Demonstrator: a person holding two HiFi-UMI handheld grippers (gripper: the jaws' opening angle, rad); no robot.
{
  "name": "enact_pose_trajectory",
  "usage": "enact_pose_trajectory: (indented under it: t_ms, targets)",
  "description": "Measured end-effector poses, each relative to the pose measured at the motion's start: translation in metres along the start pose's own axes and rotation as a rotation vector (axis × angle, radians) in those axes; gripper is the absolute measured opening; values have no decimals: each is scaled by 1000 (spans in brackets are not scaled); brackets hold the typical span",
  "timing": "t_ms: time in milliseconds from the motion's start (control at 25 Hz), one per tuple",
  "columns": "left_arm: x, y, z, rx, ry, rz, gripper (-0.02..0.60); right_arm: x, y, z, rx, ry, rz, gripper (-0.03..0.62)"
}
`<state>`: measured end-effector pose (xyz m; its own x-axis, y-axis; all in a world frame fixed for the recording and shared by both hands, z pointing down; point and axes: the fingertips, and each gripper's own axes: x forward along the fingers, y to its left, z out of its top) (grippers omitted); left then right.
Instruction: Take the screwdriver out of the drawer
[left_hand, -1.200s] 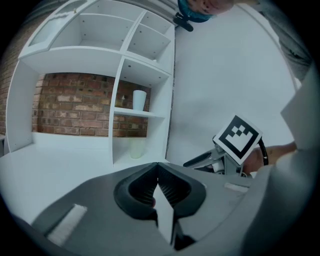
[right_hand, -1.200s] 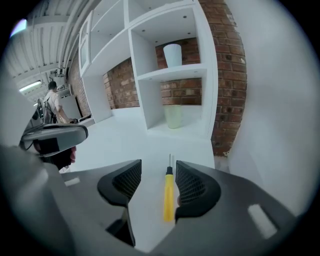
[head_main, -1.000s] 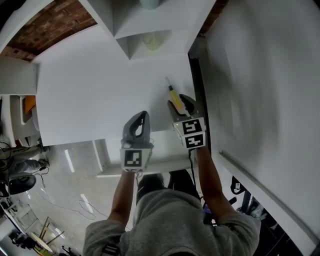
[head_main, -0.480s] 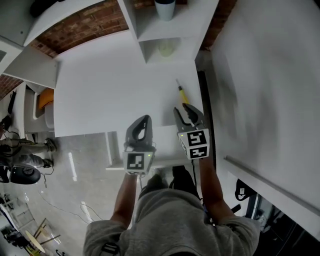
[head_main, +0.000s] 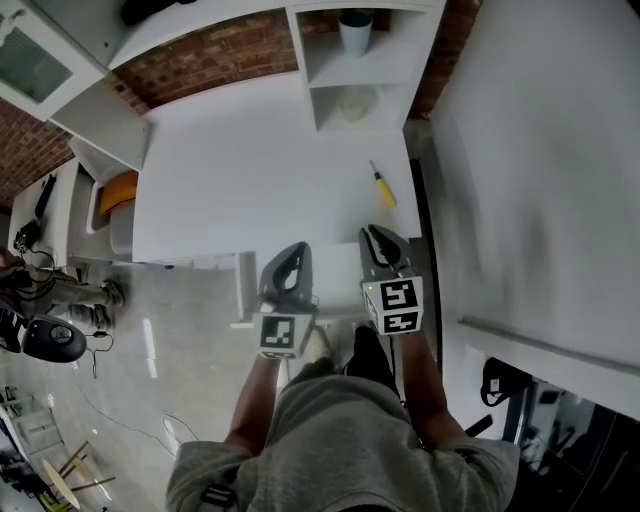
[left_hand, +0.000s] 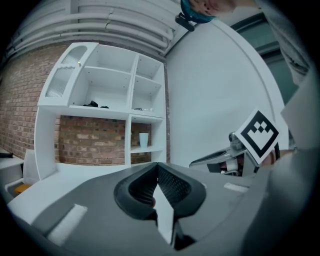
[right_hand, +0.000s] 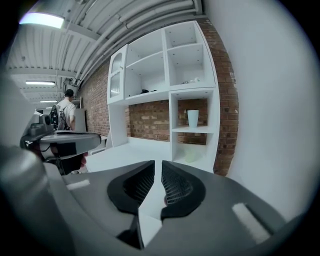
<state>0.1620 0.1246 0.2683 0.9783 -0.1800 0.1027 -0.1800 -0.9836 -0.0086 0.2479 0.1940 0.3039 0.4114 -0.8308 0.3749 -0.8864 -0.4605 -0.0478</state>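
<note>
Screwdriver (head_main: 383, 187), yellow handle, lies flat on the white worktop (head_main: 250, 170) close to its right edge, shaft pointing toward the back shelf unit (head_main: 400, 70). Nothing touches it.
Right gripper (head_main: 374, 232) is over the worktop's near edge, just short of the screwdriver handle. Its jaws have just been closing, and a narrow slit is left with nothing in it.
Left gripper (head_main: 297, 250) is beside it at the same edge, fingertips pressed together, empty.
A cup (head_main: 354, 32) stands on the shelf.

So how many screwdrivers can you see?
1. The yellow-handled screwdriver lies on the white tabletop, near its right-hand edge in the head view, in front of the shelf unit. More could be hidden where the pictures don't reach.
</note>
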Motion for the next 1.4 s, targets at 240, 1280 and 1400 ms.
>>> enact_pose_trajectory:
  t_ms: [240, 1280, 1400]
  targets:
    - [-45, 0, 9, 12, -19, -14, 12, -36, 37, 1, -13, -26, -19, 23]
    - [-158, 21, -15, 24, -1, -32, 12, -99, 133, -34, -20, -27, -39, 3]
    - [-159, 21, -14, 17, -1, -34, 12, -99, 136, -32, -25, -30, -36, 3]
